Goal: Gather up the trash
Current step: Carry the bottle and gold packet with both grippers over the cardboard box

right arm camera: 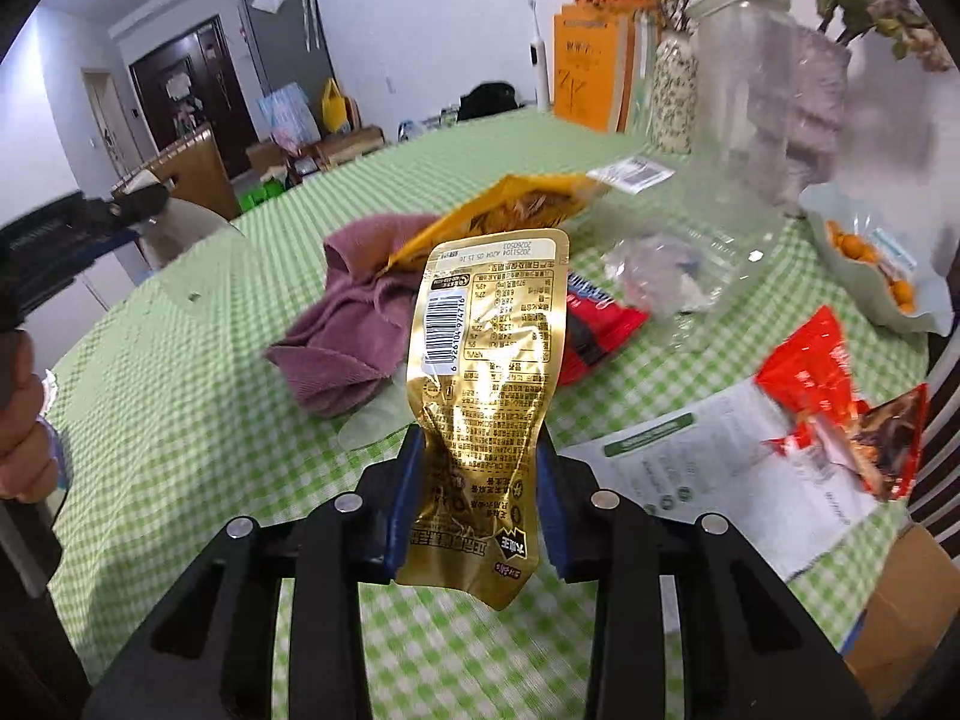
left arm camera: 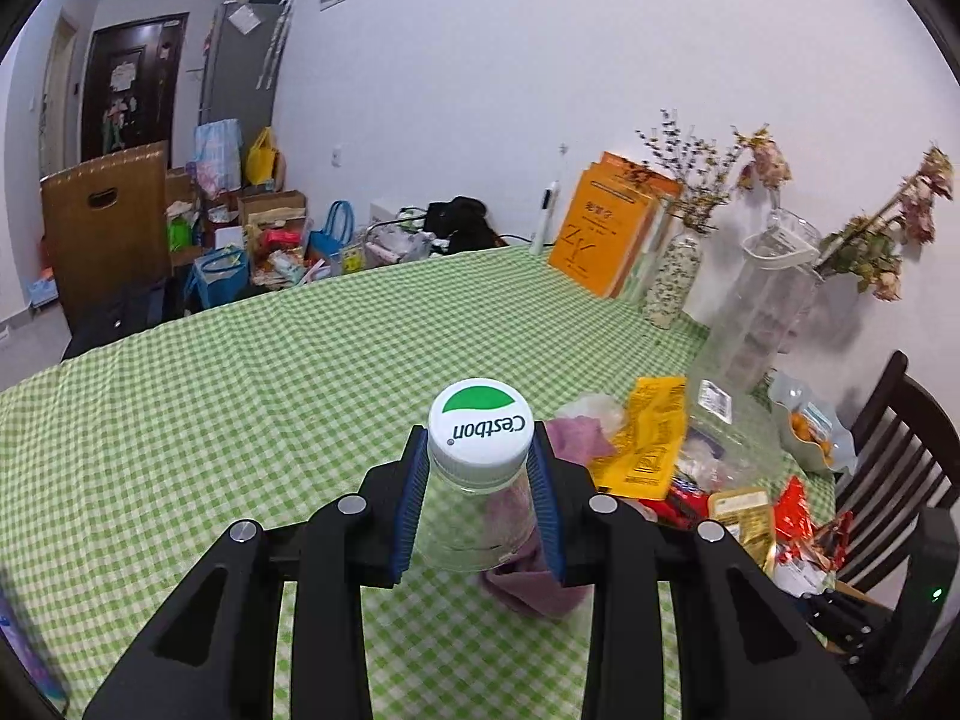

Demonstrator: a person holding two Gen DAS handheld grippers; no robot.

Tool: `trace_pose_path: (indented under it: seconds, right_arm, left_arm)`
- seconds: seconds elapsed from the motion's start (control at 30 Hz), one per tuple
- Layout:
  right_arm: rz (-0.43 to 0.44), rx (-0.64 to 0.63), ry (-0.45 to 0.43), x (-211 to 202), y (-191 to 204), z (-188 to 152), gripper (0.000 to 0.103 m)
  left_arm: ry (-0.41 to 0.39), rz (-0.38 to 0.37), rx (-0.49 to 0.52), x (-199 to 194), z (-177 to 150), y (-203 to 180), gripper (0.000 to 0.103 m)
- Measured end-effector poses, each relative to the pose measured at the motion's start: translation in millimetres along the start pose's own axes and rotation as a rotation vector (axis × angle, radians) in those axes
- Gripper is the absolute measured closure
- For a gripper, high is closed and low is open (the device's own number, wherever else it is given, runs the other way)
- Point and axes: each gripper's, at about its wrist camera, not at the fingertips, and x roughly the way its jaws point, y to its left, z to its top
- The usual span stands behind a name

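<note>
My left gripper [left arm camera: 480,468] is shut on a clear plastic bottle [left arm camera: 477,525] just under its white and green cap [left arm camera: 480,423], held above the green checked table [left arm camera: 240,408]. My right gripper [right arm camera: 478,468] is shut on a gold foil wrapper [right arm camera: 489,348], lifted off the table with its upper end sticking up. More wrappers lie on the table: a yellow one [right arm camera: 516,210], a red one [right arm camera: 591,330], another red one [right arm camera: 834,378], and a clear plastic tray [right arm camera: 678,264]. The left gripper's body [right arm camera: 60,240] and a hand [right arm camera: 21,432] show at the left edge.
A purple cloth [right arm camera: 348,336] lies mid-table beside the yellow wrapper. A printed paper sheet [right arm camera: 720,468] lies at the right. A bowl of small oranges [right arm camera: 870,264], vases with dried flowers [left arm camera: 672,276], a clear pitcher [left arm camera: 762,312] and orange books [left arm camera: 606,228] line the far side. A dark chair [left arm camera: 888,456] stands right.
</note>
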Motion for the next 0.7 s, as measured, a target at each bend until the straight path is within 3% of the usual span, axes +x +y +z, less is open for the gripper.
trace_pose_path:
  seconds: [0.17, 0.43, 0.6, 0.7]
  right_arm:
    - [0.006, 0.034, -0.044, -22, -18, 1, 0.068]
    - [-0.046, 0.110, -0.116, -67, -87, -17, 0.068]
    - [-0.110, 0.186, -0.138, -100, -146, -42, 0.068]
    - [-0.214, 0.237, -0.140, -131, -196, -70, 0.068]
  left_arm:
    - [0.004, -0.045, 0.045, -5, -5, -22, 0.072]
    - [0.015, -0.144, 0.118, -18, -18, -62, 0.072]
    - [0.048, -0.255, 0.151, -29, -33, -97, 0.072]
    - [0.087, -0.325, 0.196, -30, -49, -130, 0.072]
